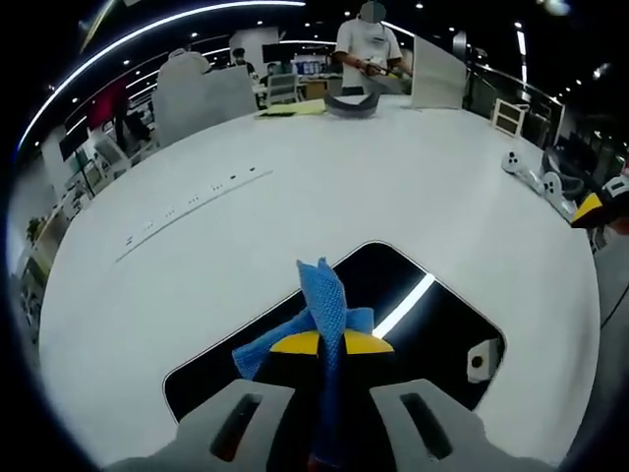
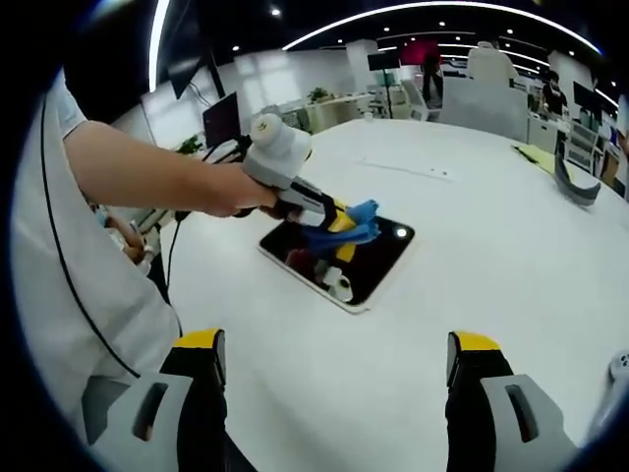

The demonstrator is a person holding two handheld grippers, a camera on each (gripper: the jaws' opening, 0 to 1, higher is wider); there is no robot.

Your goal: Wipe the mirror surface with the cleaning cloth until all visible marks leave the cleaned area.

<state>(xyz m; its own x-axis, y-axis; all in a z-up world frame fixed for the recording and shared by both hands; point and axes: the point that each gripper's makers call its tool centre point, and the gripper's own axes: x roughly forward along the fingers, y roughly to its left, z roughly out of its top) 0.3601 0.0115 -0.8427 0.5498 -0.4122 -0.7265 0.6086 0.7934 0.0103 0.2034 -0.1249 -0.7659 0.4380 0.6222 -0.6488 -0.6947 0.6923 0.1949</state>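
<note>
While the left gripper (image 2: 339,221) clenches the crumpled blue cleaning cloth (image 1: 322,313) over the dark rectangular mirror (image 1: 432,324) on the white table (image 1: 295,226), wiping seems underway; the right gripper's (image 2: 334,369) fingers hang released.

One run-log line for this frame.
left gripper shut on blue cleaning cloth | over dark rectangular mirror | right gripper open, apart

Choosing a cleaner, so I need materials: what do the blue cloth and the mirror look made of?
The blue cloth looks like soft woven microfibre: it bunches and shows a fine weave. The mirror looks like glossy glass with a thin pale rim, reflecting a ceiling light; whether glass or acrylic is unclear.
</note>
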